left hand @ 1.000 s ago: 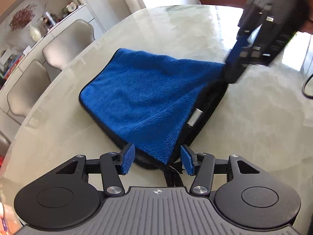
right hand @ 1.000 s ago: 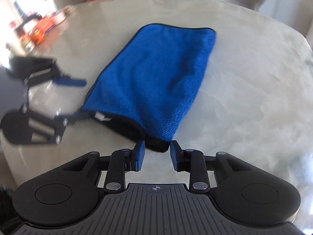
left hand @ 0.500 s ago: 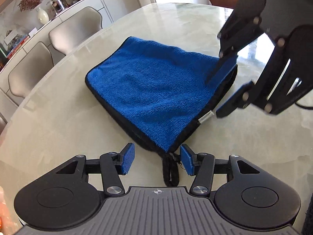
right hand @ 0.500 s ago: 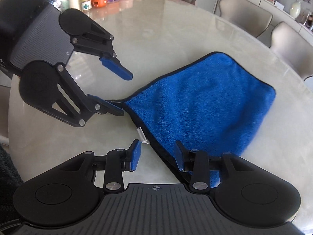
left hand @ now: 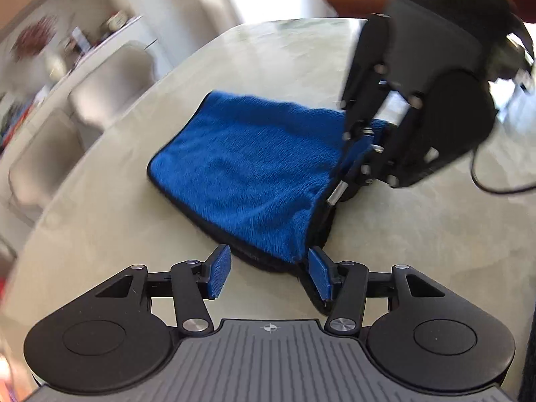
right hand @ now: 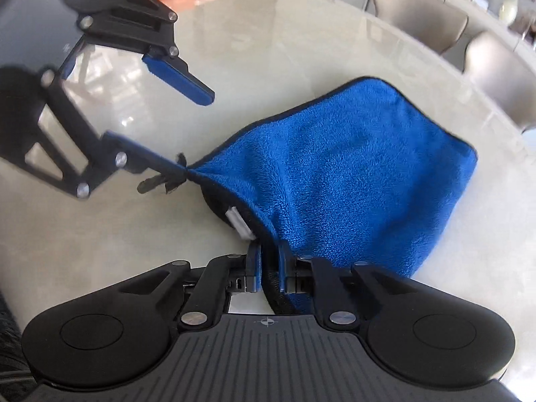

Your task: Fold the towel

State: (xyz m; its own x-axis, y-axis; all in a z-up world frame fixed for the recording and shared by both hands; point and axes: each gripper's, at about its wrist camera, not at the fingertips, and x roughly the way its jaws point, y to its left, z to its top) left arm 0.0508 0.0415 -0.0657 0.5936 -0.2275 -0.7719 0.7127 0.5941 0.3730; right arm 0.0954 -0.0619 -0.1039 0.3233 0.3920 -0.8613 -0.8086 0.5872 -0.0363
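One table (left hand: 418,234) carries one blue towel (left hand: 254,167), already doubled over and lying flat near its middle, with two chairs (right hand: 418,13) beyond the far rim. Two grippers work it: the right gripper (right hand: 268,268) is closing on the towel's black-bound edge beside the white tag (right hand: 239,222), while the left gripper (left hand: 268,273) stands about half open, holding nothing, its jaws straddling the near corner. Risk: the right grip takes only the binding, so a lift may slip, and the left corner, unclamped, would drag and skew the fold.
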